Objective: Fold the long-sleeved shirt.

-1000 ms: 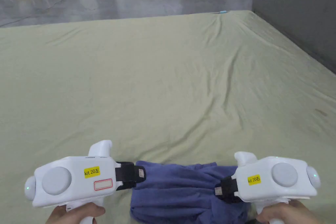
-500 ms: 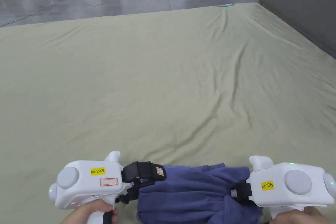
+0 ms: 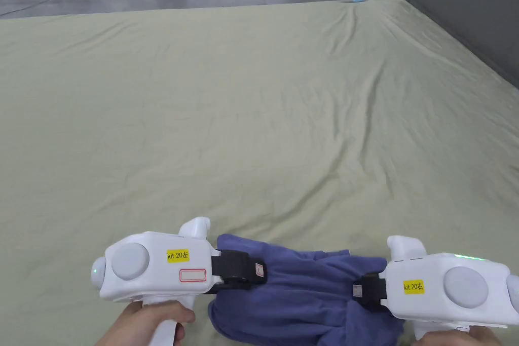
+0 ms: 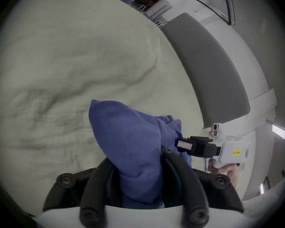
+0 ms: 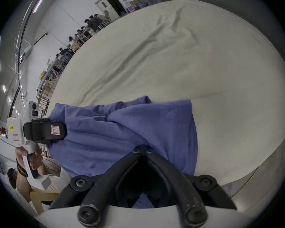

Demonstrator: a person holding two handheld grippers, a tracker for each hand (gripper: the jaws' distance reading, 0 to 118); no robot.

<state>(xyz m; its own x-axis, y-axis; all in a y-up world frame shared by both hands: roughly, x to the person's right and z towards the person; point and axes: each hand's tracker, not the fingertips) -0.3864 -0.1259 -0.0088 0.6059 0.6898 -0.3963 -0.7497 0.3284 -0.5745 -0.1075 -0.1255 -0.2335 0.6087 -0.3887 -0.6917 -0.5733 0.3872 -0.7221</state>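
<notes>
Shirt (image 3: 304,291) — blue, bunched, slack — hangs between left gripper (image 3: 256,272) and right gripper (image 3: 357,291), both clamping it.

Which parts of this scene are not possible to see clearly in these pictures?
- Blue shirt: its lower part is cut off by the head view's bottom edge; sleeves and collar are lost in the bunched folds.
- Left hand-held gripper: the cloth covers its jaw tips in the left gripper view.
- Small blue thing at the sheet's far edge: too small to identify.

A yellow printed sticker (image 3: 178,255) is carried on the left claw (image 3: 261,271) housing, another (image 3: 413,287) on the right claw (image 3: 355,291) housing. A red-outlined label (image 3: 192,275) is blank.
</notes>
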